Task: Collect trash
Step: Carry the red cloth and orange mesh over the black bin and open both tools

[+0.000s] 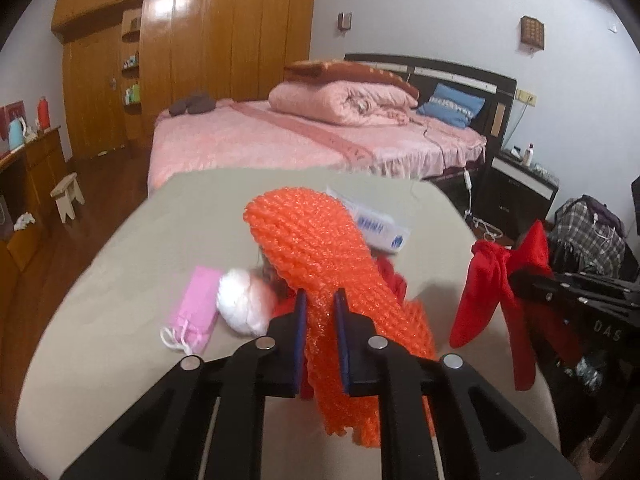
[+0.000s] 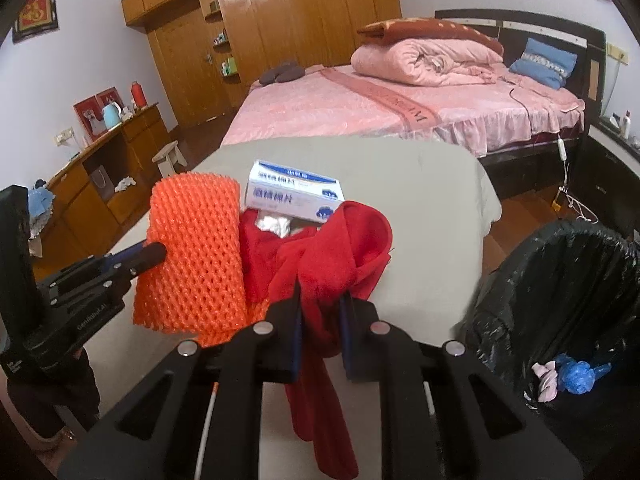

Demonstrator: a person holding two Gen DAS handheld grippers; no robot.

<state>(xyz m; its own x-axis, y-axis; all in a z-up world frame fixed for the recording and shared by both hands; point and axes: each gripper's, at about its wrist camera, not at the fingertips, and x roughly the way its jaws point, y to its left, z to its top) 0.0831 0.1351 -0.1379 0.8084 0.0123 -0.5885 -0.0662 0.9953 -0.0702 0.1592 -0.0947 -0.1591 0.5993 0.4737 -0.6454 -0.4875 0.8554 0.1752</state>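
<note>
My left gripper (image 1: 320,300) is shut on an orange foam net (image 1: 320,248) and holds it above the beige table (image 1: 140,240); the net also shows in the right wrist view (image 2: 196,256). My right gripper (image 2: 320,292) is shut on a red cloth (image 2: 332,256), which hangs down between the jaws; it also shows in the left wrist view (image 1: 496,292). A white and blue box (image 2: 292,196) lies on the table behind them. A pink pouch (image 1: 196,308) and a white crumpled wad (image 1: 244,304) lie on the table at the left.
A bin lined with a black bag (image 2: 560,300) stands at the right of the table, with a blue scrap (image 2: 580,374) and a pink scrap inside. A pink bed (image 2: 400,108) lies beyond the table. A wooden wardrobe (image 1: 200,52) and a low cabinet stand behind.
</note>
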